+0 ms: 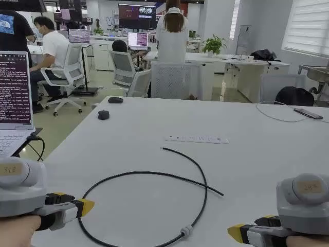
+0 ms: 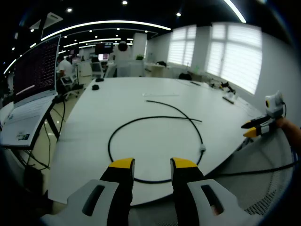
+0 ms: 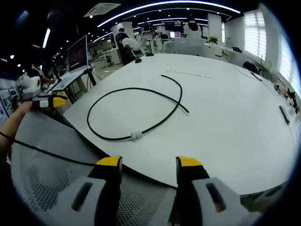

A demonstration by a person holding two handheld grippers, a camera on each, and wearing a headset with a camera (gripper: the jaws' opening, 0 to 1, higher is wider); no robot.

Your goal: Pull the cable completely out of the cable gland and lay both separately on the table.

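Left gripper (image 1: pixel 85 207): jaws spread, empty, just beside the near-left arc of the cable (image 1: pixel 144 173); cable: black, one loop lying on the white bench (image 1: pixel 267 154), ends crossing on the far side; cable gland (image 1: pixel 186 231): pale, on the near arc, cable passing left-right through it; right gripper (image 1: pixel 235 232): jaws spread, empty, the nearer to the gland, which lies to its left.

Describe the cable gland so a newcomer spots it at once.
Start at the big white table and find the black cable looped in a wide ring on it. Follow the ring to its near edge: the cable gland is the small pale fitting threaded on the cable there, the one light lump on an otherwise black line.
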